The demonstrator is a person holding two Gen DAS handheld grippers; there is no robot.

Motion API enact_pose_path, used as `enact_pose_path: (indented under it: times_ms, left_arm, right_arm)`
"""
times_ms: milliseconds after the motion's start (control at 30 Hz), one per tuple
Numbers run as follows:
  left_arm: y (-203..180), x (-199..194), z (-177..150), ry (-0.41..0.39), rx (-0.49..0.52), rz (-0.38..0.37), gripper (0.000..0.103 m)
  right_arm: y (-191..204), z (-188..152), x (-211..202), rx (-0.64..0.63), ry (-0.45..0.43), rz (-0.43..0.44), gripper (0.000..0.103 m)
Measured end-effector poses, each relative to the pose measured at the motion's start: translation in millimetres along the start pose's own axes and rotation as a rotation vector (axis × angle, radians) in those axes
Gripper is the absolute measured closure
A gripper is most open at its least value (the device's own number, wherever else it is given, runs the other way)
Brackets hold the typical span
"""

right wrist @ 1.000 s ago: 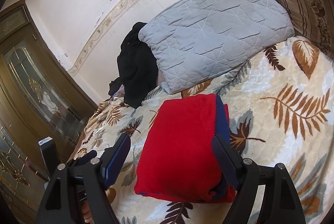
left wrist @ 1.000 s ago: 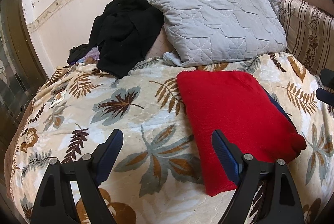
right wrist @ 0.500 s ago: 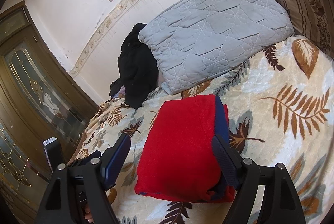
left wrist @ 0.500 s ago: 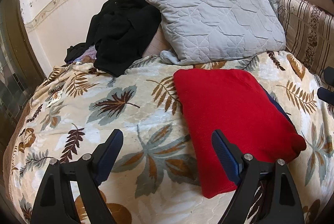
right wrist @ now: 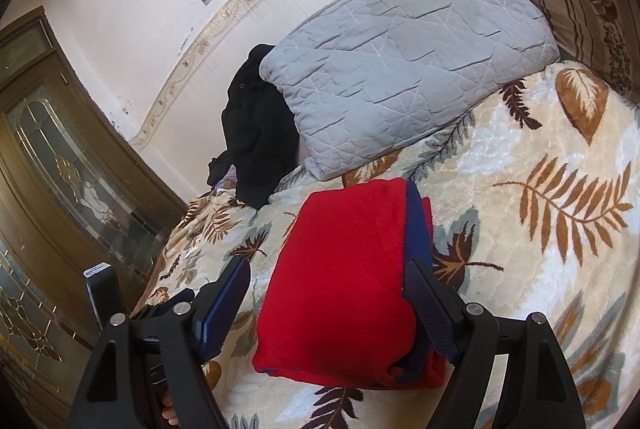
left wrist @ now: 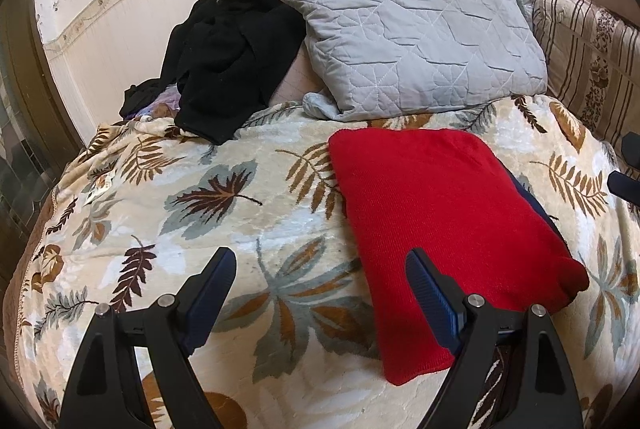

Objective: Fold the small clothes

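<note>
A red knit garment with a dark blue layer (left wrist: 440, 221) lies folded into a rectangle on the leaf-patterned blanket (left wrist: 224, 213). It also shows in the right wrist view (right wrist: 344, 281), with the blue layer along its right edge. My left gripper (left wrist: 320, 293) is open and empty, above the blanket at the garment's near left edge. My right gripper (right wrist: 326, 305) is open and empty, with its jaws standing to either side of the garment's near end. The right gripper's tips (left wrist: 624, 173) show at the right edge of the left wrist view.
A grey quilted pillow (left wrist: 412, 45) and a pile of black clothes (left wrist: 232, 57) lie at the back against the wall. A striped cushion (left wrist: 592, 57) stands at the right. A wooden door with patterned glass (right wrist: 60, 165) is at the left, beyond the bed's edge.
The left gripper has drifted slightly left and back, so the garment sits a little further right in its view. The right gripper has barely moved. Both stay open.
</note>
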State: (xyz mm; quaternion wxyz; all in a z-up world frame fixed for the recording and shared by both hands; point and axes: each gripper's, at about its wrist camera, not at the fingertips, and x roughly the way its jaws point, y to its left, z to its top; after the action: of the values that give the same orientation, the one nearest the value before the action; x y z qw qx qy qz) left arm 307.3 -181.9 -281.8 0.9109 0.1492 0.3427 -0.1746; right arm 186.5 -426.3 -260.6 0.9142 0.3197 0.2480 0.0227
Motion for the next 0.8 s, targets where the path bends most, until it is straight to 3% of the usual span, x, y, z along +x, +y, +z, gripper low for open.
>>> enact_pose_path:
  times_ms: [267, 533, 800]
  left_arm:
    - [-3.0, 7.9, 0.7, 0.022, 0.004, -0.027, 0.016]
    - [2.3, 38.0, 3.6, 0.148, -0.045, -0.185, 0.016]
    - [-3.4, 45.2, 11.6, 0.142, -0.032, -0.185, 0.016]
  right_arm:
    - [-8.0, -0.8, 9.0, 0.024, 0.023, -0.006, 0.020]
    - [-43.7, 3.7, 33.5, 0.138, 0.092, -0.011, 0.020]
    - [-72.0, 2.3, 51.1, 0.222, 0.123, -0.003, 0.020]
